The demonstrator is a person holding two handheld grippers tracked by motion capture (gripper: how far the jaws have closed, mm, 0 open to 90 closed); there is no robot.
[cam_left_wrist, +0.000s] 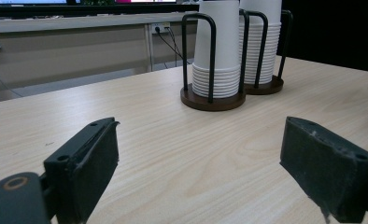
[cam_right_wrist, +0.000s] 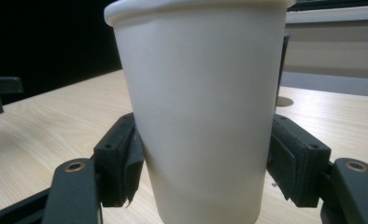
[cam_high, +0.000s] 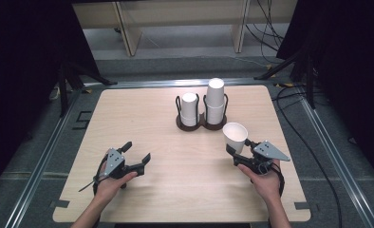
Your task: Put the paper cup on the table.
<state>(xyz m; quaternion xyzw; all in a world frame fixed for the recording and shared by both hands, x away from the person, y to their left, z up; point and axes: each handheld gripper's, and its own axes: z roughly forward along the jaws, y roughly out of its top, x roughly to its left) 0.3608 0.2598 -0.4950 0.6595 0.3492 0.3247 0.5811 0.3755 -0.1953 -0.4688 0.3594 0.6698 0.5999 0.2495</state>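
Pinching the paper cup (cam_right_wrist: pixel 198 112) low between our right gripper (cam_high: pixel 240 151) jaws keeps its mouth clear; our left gripper (cam_high: pixel 136 153) rests empty, jaws spread, on the tabletop (cam_high: pixel 142 118).

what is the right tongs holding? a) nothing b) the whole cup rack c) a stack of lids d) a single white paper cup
d: the right tongs have both pads pressed against the sides of one white paper cup, held off to the side of the cup rack.

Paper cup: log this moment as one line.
right claw: shut on paper cup | left claw: open, empty | cup holder: two stacks
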